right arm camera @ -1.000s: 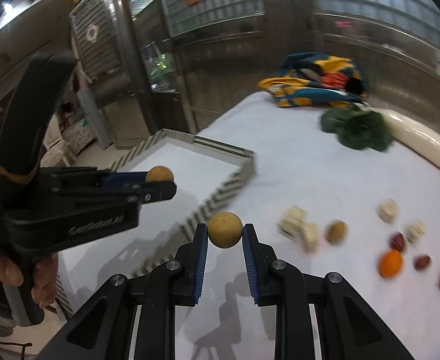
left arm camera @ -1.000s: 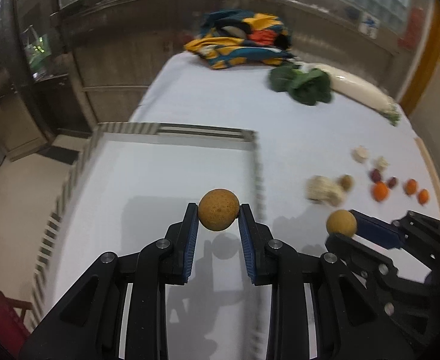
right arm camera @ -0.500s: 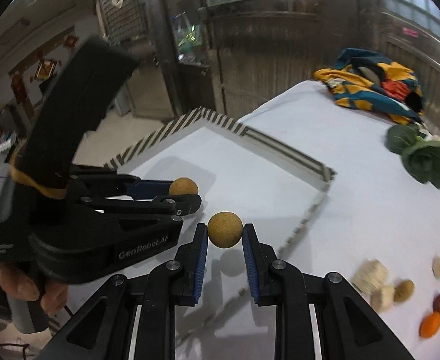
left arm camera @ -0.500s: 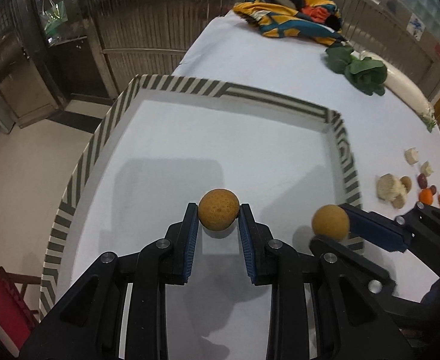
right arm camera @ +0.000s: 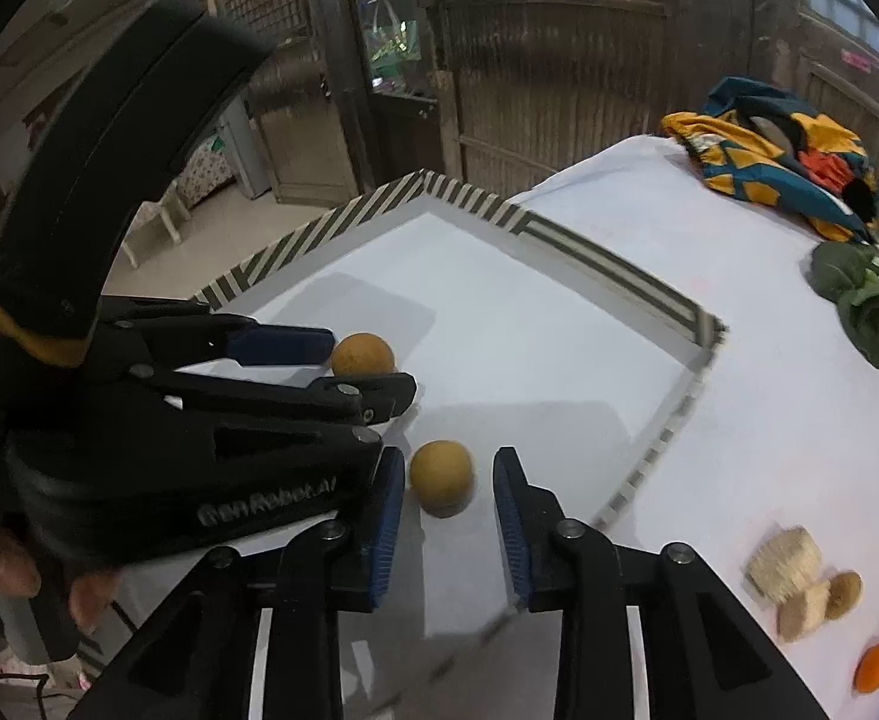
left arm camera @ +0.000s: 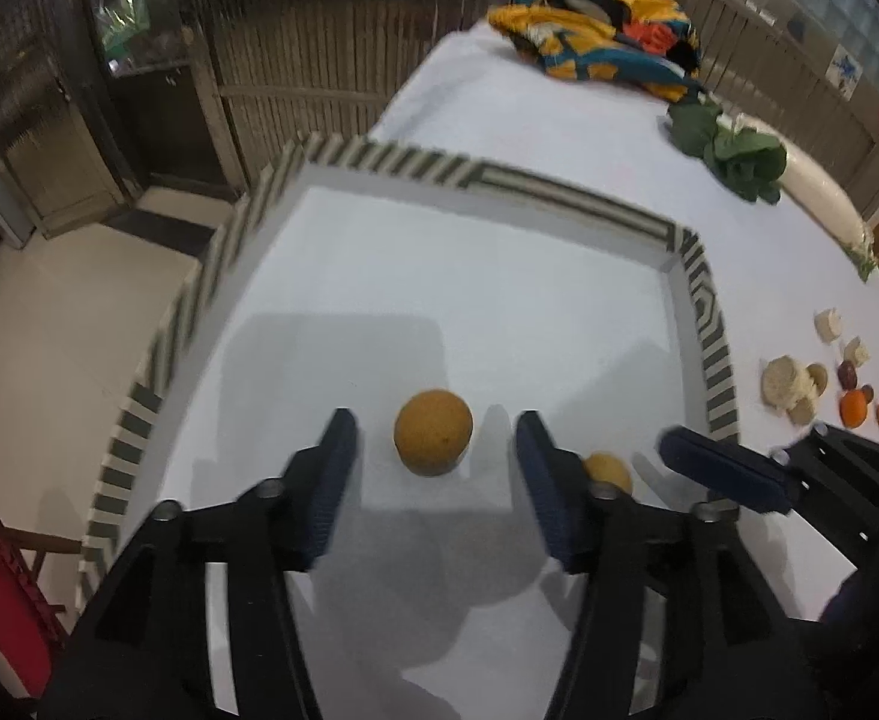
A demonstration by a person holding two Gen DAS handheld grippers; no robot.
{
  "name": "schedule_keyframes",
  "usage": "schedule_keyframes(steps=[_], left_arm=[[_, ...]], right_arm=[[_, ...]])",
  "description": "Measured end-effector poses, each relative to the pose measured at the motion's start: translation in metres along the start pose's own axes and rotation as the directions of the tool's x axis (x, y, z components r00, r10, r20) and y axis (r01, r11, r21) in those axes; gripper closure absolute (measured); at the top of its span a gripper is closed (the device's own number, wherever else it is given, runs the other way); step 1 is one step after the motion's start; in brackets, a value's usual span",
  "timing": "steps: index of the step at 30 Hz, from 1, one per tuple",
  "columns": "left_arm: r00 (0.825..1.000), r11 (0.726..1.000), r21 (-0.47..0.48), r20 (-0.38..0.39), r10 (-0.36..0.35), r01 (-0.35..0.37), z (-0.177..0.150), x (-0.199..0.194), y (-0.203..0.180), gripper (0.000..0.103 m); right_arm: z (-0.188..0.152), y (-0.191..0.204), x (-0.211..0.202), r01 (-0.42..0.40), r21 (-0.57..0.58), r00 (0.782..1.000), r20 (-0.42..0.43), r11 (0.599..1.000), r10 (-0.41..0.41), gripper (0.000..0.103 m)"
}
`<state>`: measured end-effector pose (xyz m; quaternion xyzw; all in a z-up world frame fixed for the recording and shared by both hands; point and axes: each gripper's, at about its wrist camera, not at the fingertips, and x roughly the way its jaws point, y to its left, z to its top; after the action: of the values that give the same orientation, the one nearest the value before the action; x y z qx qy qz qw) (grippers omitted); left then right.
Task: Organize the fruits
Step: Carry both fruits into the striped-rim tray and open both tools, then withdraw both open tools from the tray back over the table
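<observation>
The left gripper is blurred, its jaws having just been opening — the pads stand clear of the left fruit, a round, dull-orange ball now resting on the tray floor, where half a second ago it was clamped. To its right, the right fruit is half hidden in the left view; it also lies in the tray. The right gripper is released too — its jaws have just parted, with gaps beside the fruit.
</observation>
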<state>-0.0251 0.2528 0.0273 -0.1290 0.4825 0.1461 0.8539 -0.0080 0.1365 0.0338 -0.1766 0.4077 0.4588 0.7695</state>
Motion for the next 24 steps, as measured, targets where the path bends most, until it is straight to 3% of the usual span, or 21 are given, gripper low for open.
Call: schedule_keyframes(steps=[7, 12, 18, 24], left_arm=[[0.993, 0.999, 0.052, 0.115, 0.009, -0.015, -0.01, -0.037, -0.03, 0.039], [0.986, 0.995, 0.093, 0.163, -0.038, 0.023, -0.022, -0.058, -0.059, 0.039], [0.982, 0.985, 0.152, 0.157, -0.108, 0.084, -0.037, -0.065, -0.101, 0.039], [0.981, 0.97, 0.207, 0.115, -0.157, 0.131, -0.051, -0.061, -0.141, 0.039]], right_arm=[[-0.02, -0.011, -0.052, 0.005, 0.076, 0.995, 0.1, 0.997, -0.013, 0.072], [-0.04, -0.027, -0.084, 0.036, 0.148, 0.986, 0.156, 0.988, -0.059, 0.067], [-0.074, -0.049, -0.116, 0.074, 0.233, 0.975, 0.189, 0.97, -0.12, 0.066], [-0.115, -0.078, -0.134, 0.141, 0.304, 0.969, 0.154, 0.942, -0.195, 0.065]])
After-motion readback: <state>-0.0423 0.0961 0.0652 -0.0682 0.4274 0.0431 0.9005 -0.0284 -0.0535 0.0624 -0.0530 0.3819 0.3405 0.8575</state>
